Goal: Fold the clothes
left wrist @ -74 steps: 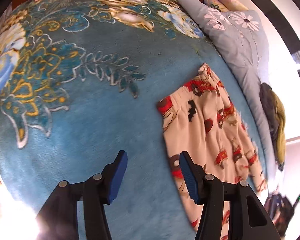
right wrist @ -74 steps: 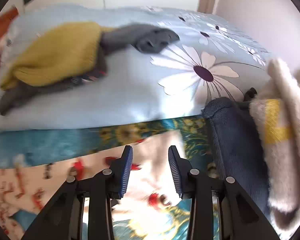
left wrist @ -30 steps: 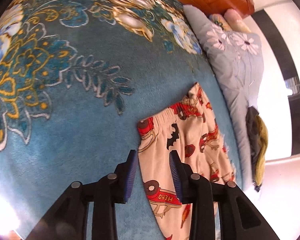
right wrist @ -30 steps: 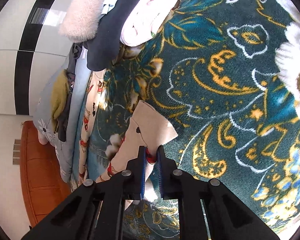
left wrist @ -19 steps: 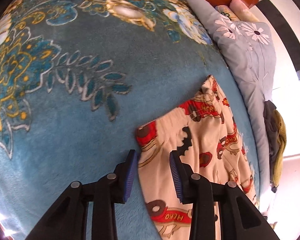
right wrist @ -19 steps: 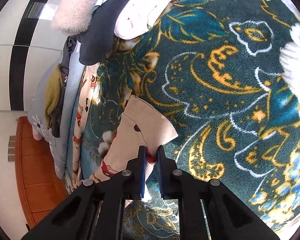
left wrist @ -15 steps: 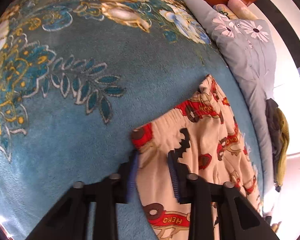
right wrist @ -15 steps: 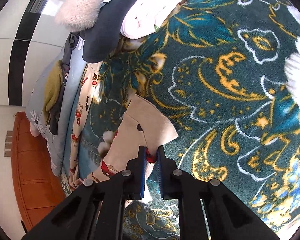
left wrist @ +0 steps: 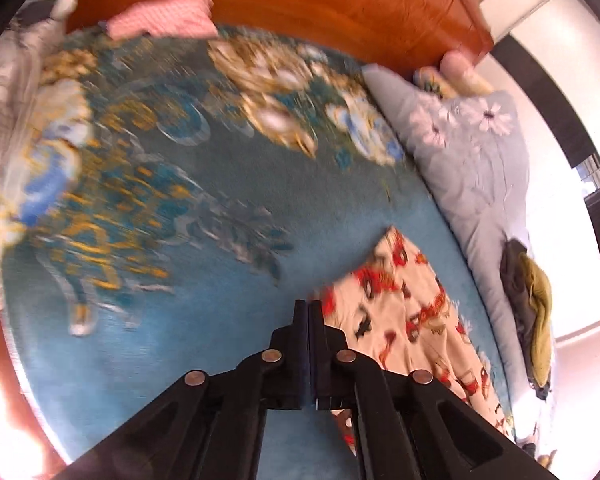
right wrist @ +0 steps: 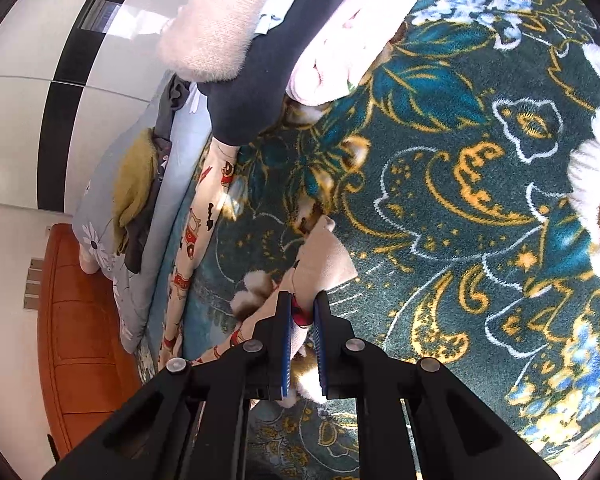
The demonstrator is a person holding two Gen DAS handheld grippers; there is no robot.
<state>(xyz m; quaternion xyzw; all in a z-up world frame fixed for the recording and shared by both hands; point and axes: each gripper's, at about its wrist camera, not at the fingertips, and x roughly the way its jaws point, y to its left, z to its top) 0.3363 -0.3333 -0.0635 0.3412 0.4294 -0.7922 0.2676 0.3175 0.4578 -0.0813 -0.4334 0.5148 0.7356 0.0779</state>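
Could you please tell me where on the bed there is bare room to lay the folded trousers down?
The blue blanket lies bare between the printed trousers and the pink cloth by the headboard. The folded pile and grey pillow crowd the trousers' other side.

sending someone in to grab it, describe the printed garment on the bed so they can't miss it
On the blue floral blanket, beside the grey daisy pillow, lie cream cartoon-print shorts. Unlike the plain yellow and dark clothes on the pillow, they carry red cars and black bats.
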